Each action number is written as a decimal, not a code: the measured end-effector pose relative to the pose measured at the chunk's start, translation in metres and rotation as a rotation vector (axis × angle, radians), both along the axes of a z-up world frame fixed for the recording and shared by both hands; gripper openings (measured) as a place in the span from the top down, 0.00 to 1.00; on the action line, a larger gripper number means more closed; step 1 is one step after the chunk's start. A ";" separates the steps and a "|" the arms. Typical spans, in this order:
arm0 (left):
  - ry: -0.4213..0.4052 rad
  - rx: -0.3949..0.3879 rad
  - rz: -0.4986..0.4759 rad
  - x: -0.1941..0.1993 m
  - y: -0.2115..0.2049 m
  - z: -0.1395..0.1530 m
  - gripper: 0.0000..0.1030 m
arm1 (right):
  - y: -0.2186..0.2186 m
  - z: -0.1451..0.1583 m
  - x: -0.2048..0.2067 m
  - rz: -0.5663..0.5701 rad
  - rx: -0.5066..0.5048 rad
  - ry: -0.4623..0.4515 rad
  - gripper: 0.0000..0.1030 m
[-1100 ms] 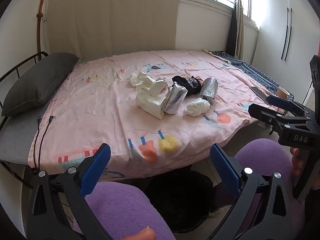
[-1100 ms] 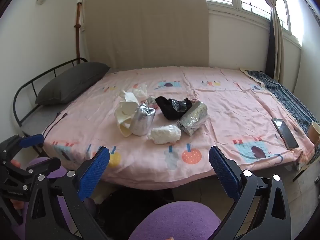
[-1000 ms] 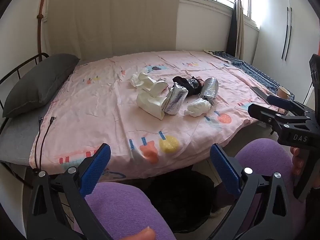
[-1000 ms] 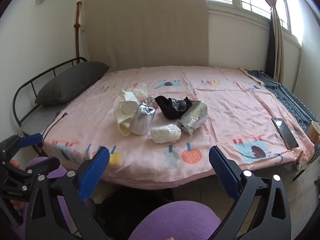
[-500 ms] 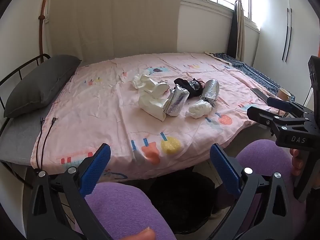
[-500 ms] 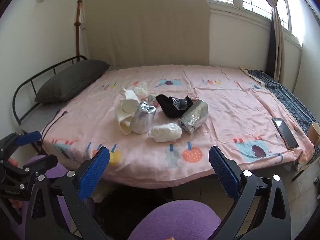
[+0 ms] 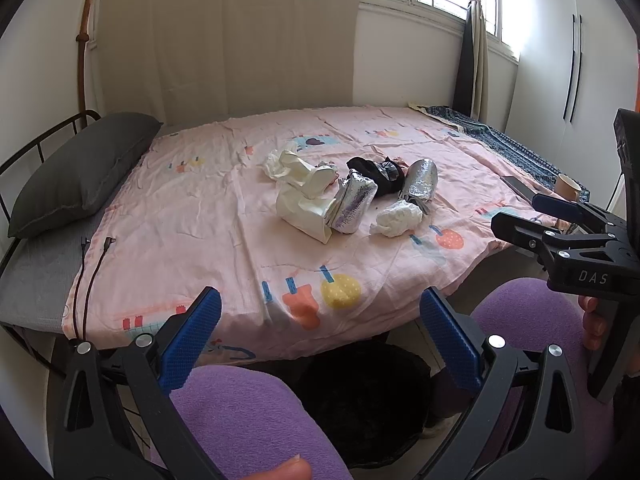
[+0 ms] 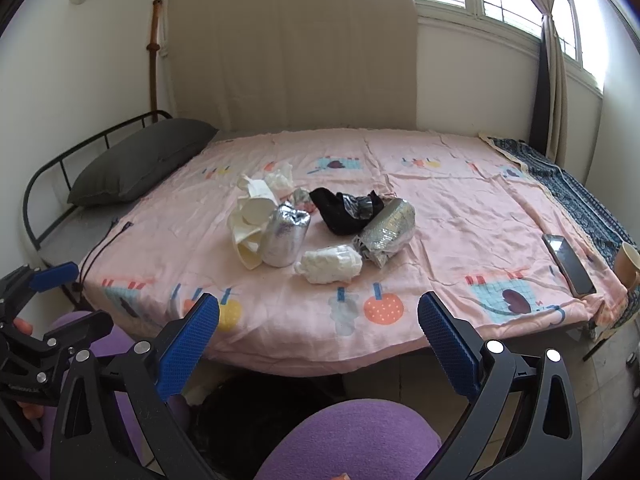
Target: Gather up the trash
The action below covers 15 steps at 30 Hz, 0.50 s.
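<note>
Both my grippers, left (image 7: 320, 332) and right (image 8: 318, 330), gape wide, empty; trash pile (image 8: 320, 232) lies well ahead on bed (image 8: 460, 208).

A wrinkled pink cotton-like sheet (image 8: 460, 216) with matt printed patches covers the bed, beside a dull grey cloth pillow (image 8: 140, 160) and a thin black metal bed frame (image 8: 52, 176). On it lie two crinkled, shiny silver foil bags (image 8: 286, 236) (image 8: 388, 226), a crumpled white tissue wad (image 8: 330, 264), creased cream paper cups and wrappers (image 8: 250, 216) and a glossy black plastic bag (image 8: 344, 210). A glossy-screened phone (image 8: 568, 264) rests near the edge. Each hand-held gripper (image 7: 320, 340) (image 8: 318, 338) is matt black plastic with bright metal screws; the fingers (image 8: 188, 344) carry blue, finely textured rubbery pads. Purple fleece (image 7: 248, 420) looks soft and fuzzy.
</note>
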<state>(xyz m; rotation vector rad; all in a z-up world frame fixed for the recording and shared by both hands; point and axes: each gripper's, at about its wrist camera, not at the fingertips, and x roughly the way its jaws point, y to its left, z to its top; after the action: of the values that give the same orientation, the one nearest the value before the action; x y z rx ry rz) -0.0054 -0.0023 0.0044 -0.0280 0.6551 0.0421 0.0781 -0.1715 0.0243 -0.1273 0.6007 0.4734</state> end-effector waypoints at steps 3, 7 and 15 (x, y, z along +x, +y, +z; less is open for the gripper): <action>-0.001 -0.001 0.000 0.000 0.000 0.000 0.06 | -0.002 0.001 0.000 -0.006 0.006 0.002 0.07; -0.004 -0.005 0.001 0.000 0.000 0.000 0.06 | -0.006 0.001 0.000 -0.014 0.022 0.003 0.07; -0.006 -0.010 0.000 -0.002 0.002 -0.001 0.06 | -0.008 0.001 0.001 -0.026 0.028 0.006 0.07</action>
<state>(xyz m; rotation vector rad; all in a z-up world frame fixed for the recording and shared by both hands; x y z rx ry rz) -0.0069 -0.0003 0.0030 -0.0379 0.6495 0.0387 0.0789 -0.1793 0.0253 -0.0920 0.6007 0.4571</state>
